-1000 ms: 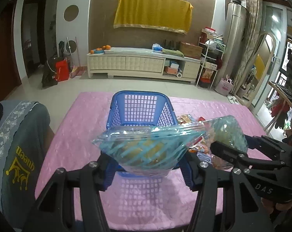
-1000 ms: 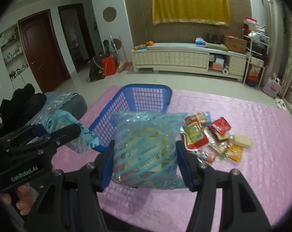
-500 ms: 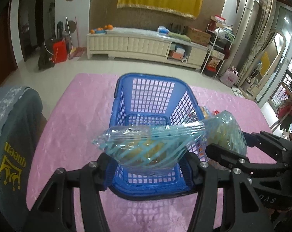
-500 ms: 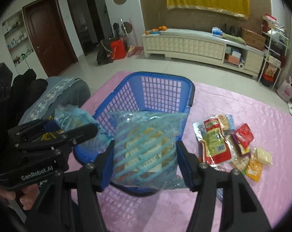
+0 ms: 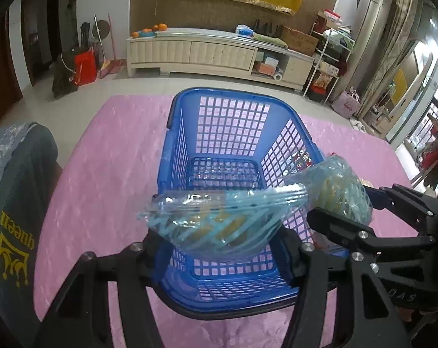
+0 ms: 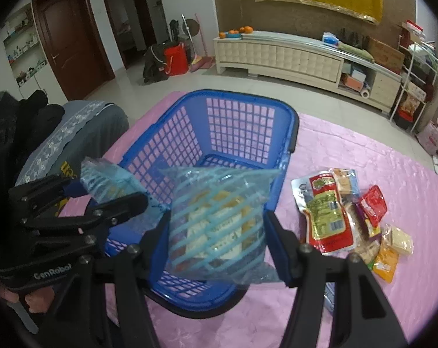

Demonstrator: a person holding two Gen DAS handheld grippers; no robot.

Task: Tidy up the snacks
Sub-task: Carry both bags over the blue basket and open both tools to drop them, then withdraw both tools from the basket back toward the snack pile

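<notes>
A blue plastic basket [image 5: 233, 127] stands empty on the pink table cover; it also shows in the right wrist view [image 6: 233, 121]. My left gripper [image 5: 221, 249] is shut on a clear blue-striped snack bag [image 5: 219, 220] held over the basket's near end. My right gripper [image 6: 219, 237] is shut on a second blue-striped snack bag [image 6: 219, 220], held above the basket's near right rim. Each gripper with its bag shows in the other's view: the right gripper [image 5: 355, 226] and the left gripper [image 6: 74, 203].
A pile of small snack packets [image 6: 352, 217] lies on the pink cover [image 6: 363, 150] right of the basket. A grey cloth-draped chair [image 5: 13, 203] stands at the table's left edge. A white cabinet [image 5: 195, 49] stands across the room.
Both grippers have moved forward and up with their bags, from in front of the basket to over its near end. The basket's inside now shows.
</notes>
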